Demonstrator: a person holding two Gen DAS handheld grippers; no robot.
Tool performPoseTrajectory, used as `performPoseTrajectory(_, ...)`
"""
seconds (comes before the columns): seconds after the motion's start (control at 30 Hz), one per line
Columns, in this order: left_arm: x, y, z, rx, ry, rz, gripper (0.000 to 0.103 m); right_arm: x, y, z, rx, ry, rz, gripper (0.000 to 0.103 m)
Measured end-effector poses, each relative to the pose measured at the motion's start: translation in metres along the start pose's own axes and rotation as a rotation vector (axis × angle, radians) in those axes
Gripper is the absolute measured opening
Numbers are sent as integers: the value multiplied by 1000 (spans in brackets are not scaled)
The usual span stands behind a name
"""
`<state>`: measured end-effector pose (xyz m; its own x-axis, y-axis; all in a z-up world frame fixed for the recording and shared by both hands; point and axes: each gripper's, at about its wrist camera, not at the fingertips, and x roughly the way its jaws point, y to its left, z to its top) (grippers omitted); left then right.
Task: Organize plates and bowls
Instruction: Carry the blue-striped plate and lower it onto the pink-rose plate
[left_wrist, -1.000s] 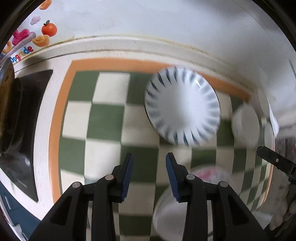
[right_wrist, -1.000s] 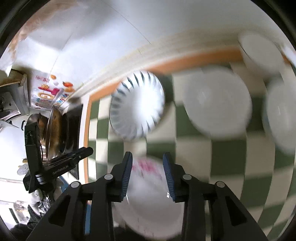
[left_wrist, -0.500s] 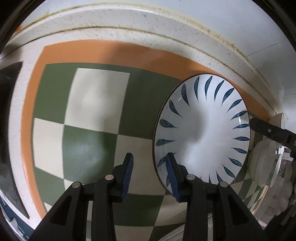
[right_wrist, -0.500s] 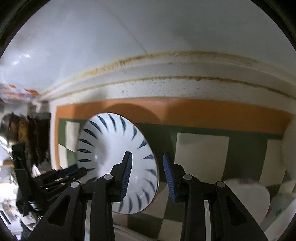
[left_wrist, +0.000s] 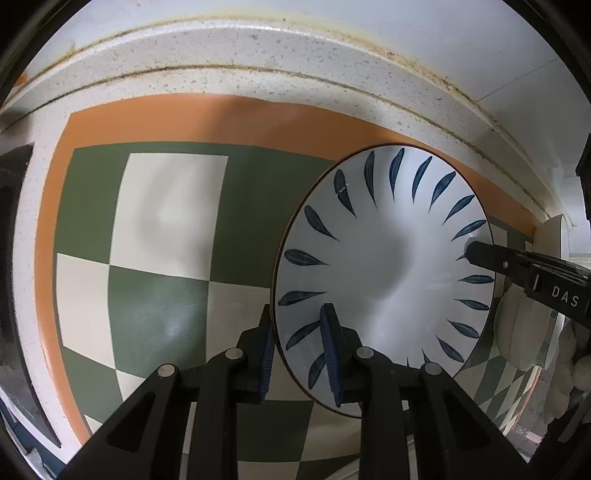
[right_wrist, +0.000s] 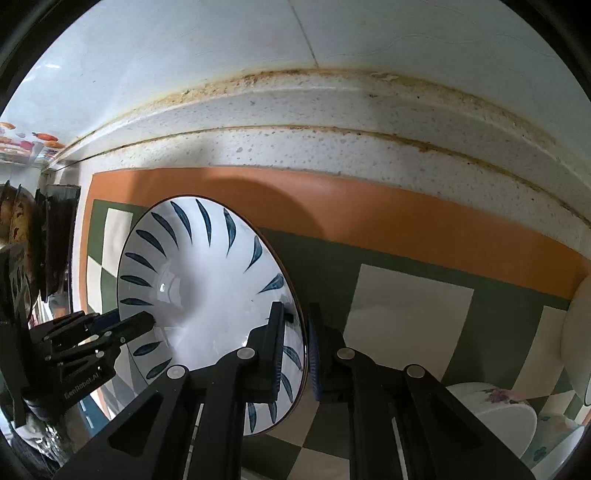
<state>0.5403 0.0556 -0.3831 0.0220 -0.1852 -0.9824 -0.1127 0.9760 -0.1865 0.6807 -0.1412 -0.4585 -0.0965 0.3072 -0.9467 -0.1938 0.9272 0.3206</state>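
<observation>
A white bowl with dark blue leaf strokes (left_wrist: 384, 273) sits on the green-and-cream checked mat by the back wall. My left gripper (left_wrist: 299, 354) straddles the bowl's left rim, one finger outside and one inside, jaws still a little apart. My right gripper (right_wrist: 297, 350) straddles the opposite rim of the same bowl (right_wrist: 199, 295) in the same way. Each gripper also shows in the other's view, at the bowl's far edge.
A white bowl with a floral print (right_wrist: 495, 413) stands at the front right. More white dishes (left_wrist: 524, 332) lie to the right along the mat. A dark stove with a pan (right_wrist: 22, 236) is at the far left. The speckled counter ledge (left_wrist: 258, 51) runs behind.
Both grippers have moved in toward the blue-leaf bowl from above the mat. Their fingers now reach over its opposite rims and have narrowed on them.
</observation>
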Motion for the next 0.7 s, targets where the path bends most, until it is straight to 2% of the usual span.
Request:
performPoseTrajectory(0.33, -41, -24, 1, 31, -46, 11, 21, -39, 12, -20, -13, -46, 40, 14)
performPoseTrajectory(0.5, -62, -34, -19, 61, -58, 15, 21, -66, 18, -44, -26, -62, 52, 14)
performPoseTrajectory(0.7, -78, -39, -54, 109, -66, 34, 21, -85, 26, -90, -25, -74, 68, 14)
